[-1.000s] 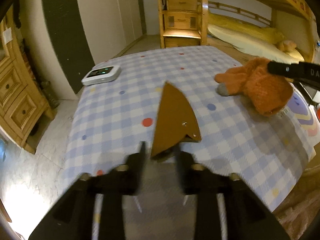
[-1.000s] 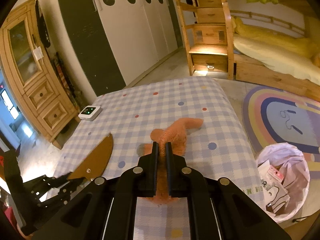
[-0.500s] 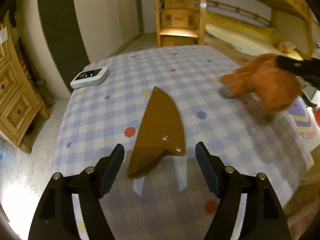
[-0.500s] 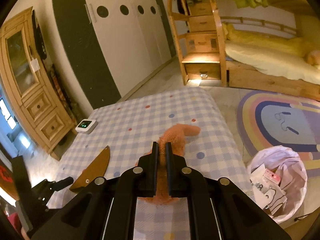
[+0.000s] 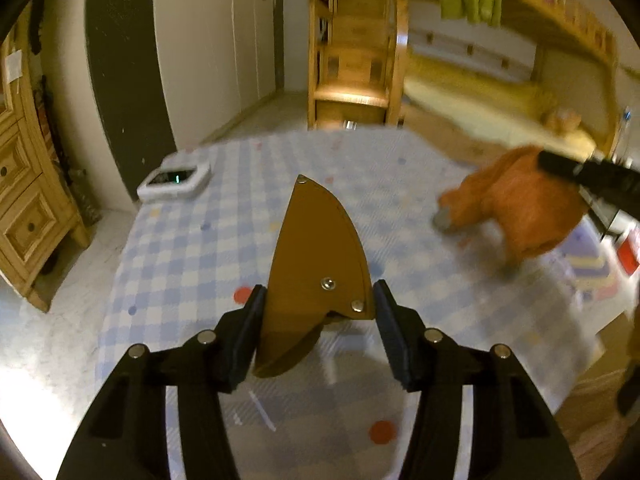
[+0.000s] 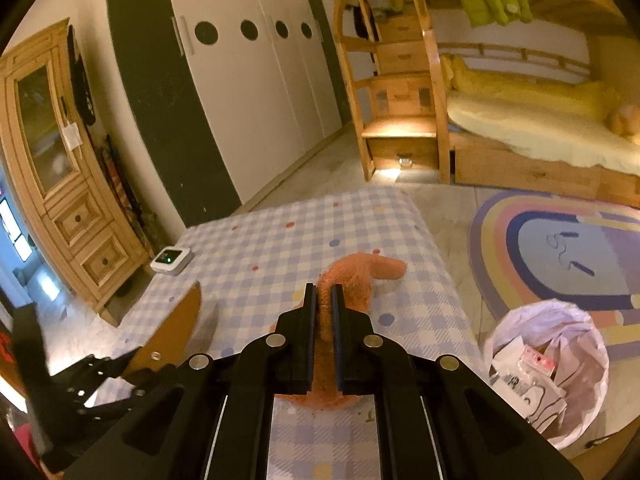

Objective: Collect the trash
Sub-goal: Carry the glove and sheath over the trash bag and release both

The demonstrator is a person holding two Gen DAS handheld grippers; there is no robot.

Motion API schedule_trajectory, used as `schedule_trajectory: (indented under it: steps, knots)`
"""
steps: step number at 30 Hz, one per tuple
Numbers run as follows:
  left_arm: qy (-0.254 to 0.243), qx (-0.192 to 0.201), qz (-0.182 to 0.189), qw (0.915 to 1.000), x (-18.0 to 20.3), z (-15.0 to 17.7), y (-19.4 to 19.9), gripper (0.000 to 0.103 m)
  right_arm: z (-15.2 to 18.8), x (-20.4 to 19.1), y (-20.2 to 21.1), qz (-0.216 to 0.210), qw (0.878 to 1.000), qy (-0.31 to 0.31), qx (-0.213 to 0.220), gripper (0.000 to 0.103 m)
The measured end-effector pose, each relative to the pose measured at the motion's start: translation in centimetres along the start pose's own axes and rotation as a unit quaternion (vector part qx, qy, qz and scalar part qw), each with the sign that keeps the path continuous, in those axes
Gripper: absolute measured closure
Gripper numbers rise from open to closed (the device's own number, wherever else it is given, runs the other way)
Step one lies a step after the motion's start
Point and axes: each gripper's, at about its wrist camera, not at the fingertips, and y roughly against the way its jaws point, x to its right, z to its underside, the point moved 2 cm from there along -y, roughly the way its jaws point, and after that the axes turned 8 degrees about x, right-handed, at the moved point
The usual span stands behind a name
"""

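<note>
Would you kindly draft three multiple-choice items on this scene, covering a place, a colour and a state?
1. Where is the lined trash bin?
A. On the floor beside the table
B. On the table
C. On the bed

2. What colour is the plush toy?
A. Green
B. Orange
C. White

3. How is the right hand-held gripper?
A. Wide open
B. Out of view
C. Shut on the plush toy

Answers: 1 A, the bin stands on the floor by the rug. 2 B, its fur is orange. 3 C, its jaws pinch the fur.
</note>
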Motion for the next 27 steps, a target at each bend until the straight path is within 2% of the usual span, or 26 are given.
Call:
schedule_trajectory:
  steps: [5,8,12,15,19,27]
  knots:
    - [0.025,0.043,0.026,0.9984,1.1,-1.7,1.6,0.051,-0.7,0.6,1.7,-0.005,1.000,-0.008,0.026,0.096]
    - [0.014,0.050,0.040,0.9979,2.8,-2.5,1.4,0.051,-1.4,1.8,2.6,-0.003,0.999,-0.025,0.028,0.096]
    - [0.002,0.049,0.080,0.9956,5.9,-3.3,0.8,0.051,-2.0,3.7,4.3,0.012,0.999,-0.036,0.028,0.096]
    - [-0.015,0.050,0.103,0.9933,8.5,-3.5,0.3,0.051,-2.1,5.0,6.0,0.031,0.998,-0.032,0.034,0.096]
    - [-0.033,0.045,0.142,0.9883,12.4,-3.3,-0.2,0.051,-1.4,7.0,8.6,0.081,0.996,-0.005,0.045,0.096]
    - [-0.074,0.024,0.211,0.9744,20.3,-2.3,-2.1,0.050,0.5,13.1,10.3,0.132,0.991,-0.017,0.026,0.096]
